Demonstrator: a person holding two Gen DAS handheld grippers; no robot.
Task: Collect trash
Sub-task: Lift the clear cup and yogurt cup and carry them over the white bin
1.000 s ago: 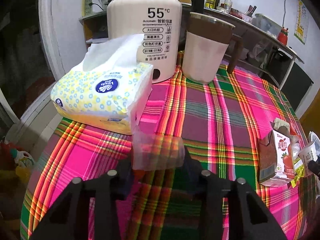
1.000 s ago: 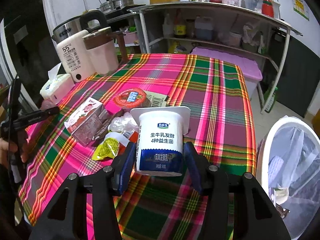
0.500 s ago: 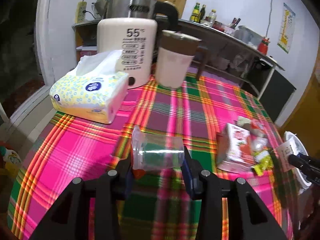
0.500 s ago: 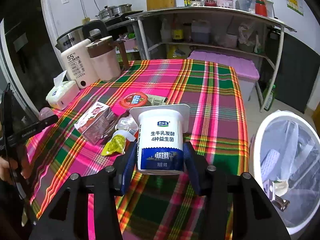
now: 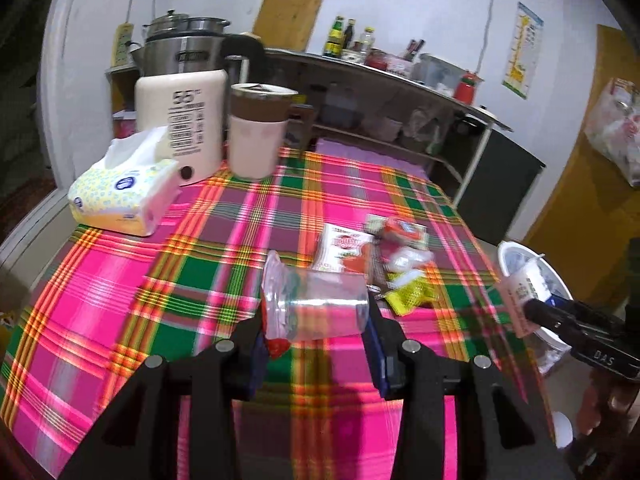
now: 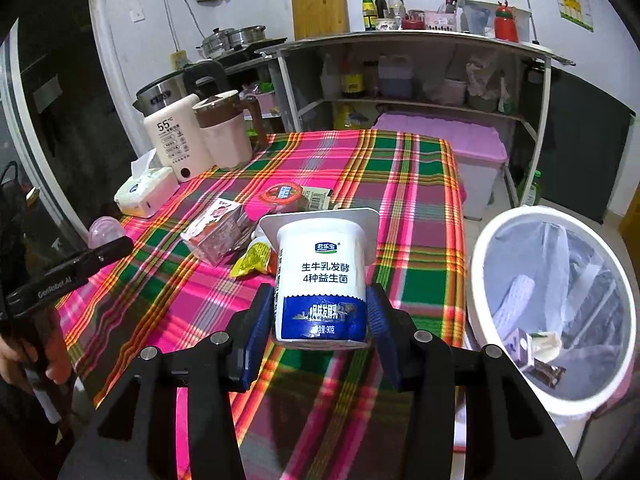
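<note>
My left gripper (image 5: 316,334) is shut on a clear plastic cup (image 5: 316,306) lying sideways between its pads, held above the plaid tablecloth (image 5: 120,280). My right gripper (image 6: 320,324) is shut on a white and blue yogurt cup (image 6: 320,280), upright, above the table's near edge. The same yogurt cup (image 5: 520,296) shows at the right of the left wrist view. A white bin (image 6: 478,264) lined with a clear bag stands on the floor to the right, with some trash inside. More trash lies mid-table: a strawberry milk carton (image 6: 216,234), a yellow wrapper (image 6: 252,260), a red lid (image 6: 280,196).
A tissue pack (image 5: 120,196), a cream kettle (image 5: 180,120) and a pink jug with a brown lid (image 5: 258,132) stand at the table's far left. A metal shelf unit (image 6: 420,64) and a purple storage box (image 6: 460,148) lie beyond the table. A hand (image 6: 16,364) holds the left gripper.
Both grippers rose and drew back with their cups. The left wrist view swung right, from close to the tissue pack and kettle to taking in the trash pile and bin.
</note>
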